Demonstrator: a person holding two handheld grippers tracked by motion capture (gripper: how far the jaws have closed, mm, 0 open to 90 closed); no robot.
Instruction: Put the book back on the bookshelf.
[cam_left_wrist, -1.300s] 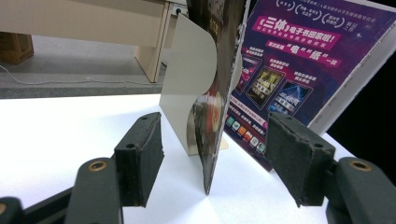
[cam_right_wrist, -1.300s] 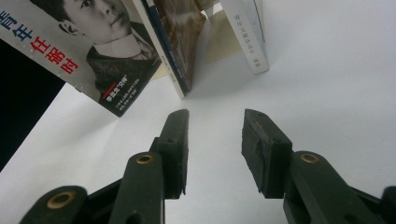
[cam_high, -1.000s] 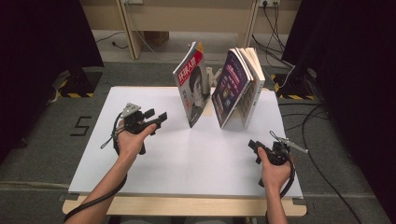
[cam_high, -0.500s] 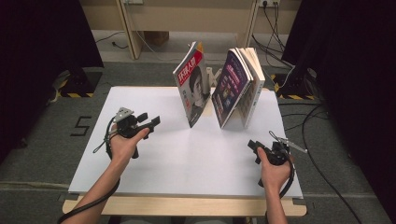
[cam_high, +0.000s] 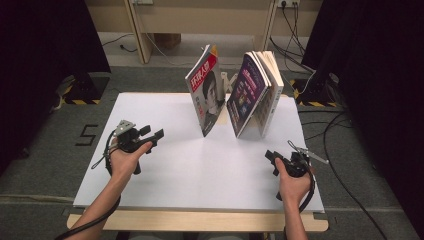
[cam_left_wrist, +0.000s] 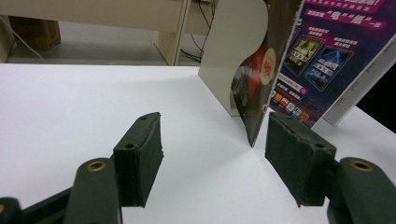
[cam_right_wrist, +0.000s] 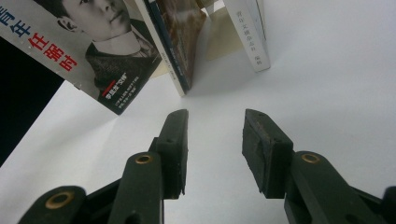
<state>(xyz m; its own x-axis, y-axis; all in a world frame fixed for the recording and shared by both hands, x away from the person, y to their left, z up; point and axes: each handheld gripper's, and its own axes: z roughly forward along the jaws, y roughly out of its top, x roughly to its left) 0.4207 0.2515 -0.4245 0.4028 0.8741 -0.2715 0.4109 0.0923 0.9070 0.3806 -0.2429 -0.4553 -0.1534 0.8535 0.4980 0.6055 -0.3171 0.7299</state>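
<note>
Both tools gaped wide, empty: left tool (cam_high: 152, 136) left of centre, right tool (cam_high: 274, 156) lower right. Red-covered magazine (cam_high: 205, 90), purple-covered magazine (cam_high: 246, 94) stood untouched upper centre on white counter (cam_high: 165, 180); handling not begun.

A white worktop (cam_high: 165, 185) on a pale wooden frame stands on grey carpet (cam_high: 45, 145). A black "5" (cam_high: 88, 135) is marked on the floor to its left. Black curtains (cam_high: 45, 40) hang at both sides and darken the edges of the room. Yellow-and-black hazard tape (cam_high: 80, 101) marks low bases at their feet. Behind the worktop stand light wooden furniture legs (cam_high: 136, 27), with a brown box (cam_high: 167, 40) under them. Black cables (cam_high: 340, 145) trail over the floor at right, below a wall socket (cam_high: 286, 3).
</note>
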